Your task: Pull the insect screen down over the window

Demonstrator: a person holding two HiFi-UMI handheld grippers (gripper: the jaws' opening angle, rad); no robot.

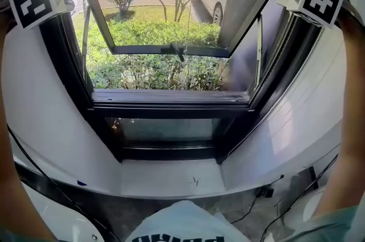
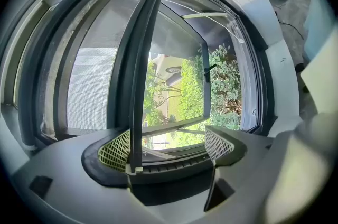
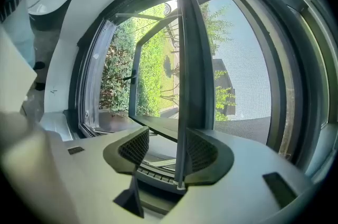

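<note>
Both pairs of jaws stand apart. On my left gripper (image 2: 166,148) the screen's dark bar (image 2: 138,75) runs between them, close against the left pad. On my right gripper (image 3: 168,150) it sits close against the right pad. The bar is high at the window (image 1: 171,99) top, with mesh (image 2: 92,88) behind it. The sash (image 1: 165,50) is swung out toward bushes (image 1: 154,72).

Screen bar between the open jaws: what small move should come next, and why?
Probably close both on the screen bar before pulling down. In the left gripper and the right gripper the bar lies by one pad only, jaws apart; the window is uncovered.
</note>
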